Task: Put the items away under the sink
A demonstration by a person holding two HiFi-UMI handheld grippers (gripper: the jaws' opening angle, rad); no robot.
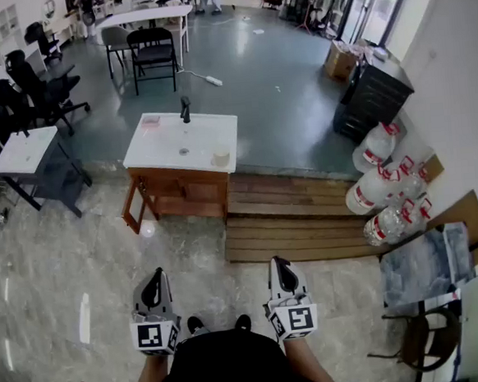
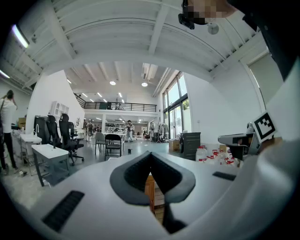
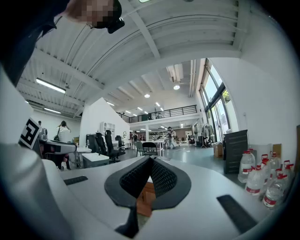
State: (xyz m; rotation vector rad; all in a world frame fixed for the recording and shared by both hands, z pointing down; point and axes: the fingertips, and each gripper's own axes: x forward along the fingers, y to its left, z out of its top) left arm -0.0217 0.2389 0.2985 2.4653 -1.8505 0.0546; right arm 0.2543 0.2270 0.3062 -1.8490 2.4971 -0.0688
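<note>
The sink unit stands ahead of me in the head view: a white top (image 1: 163, 147) with a black faucet (image 1: 185, 109) on a wooden cabinet (image 1: 183, 195). On the top rest a pale cup (image 1: 221, 157) and a small pinkish item (image 1: 150, 120). A white round object (image 1: 147, 229) lies on the floor by the cabinet's left leg. My left gripper (image 1: 155, 277) and right gripper (image 1: 278, 264) are held low near my body, well short of the cabinet. Both are shut with nothing between the pads, as the left gripper (image 2: 151, 153) and right gripper (image 3: 150, 158) show in their own views.
Wooden pallet steps (image 1: 303, 214) lie right of the cabinet. Several large water bottles (image 1: 385, 191) and a black cabinet (image 1: 372, 97) stand at the right. A white desk (image 1: 23, 152) and office chairs (image 1: 41, 82) are at the left, and a chair (image 1: 422, 338) at the lower right.
</note>
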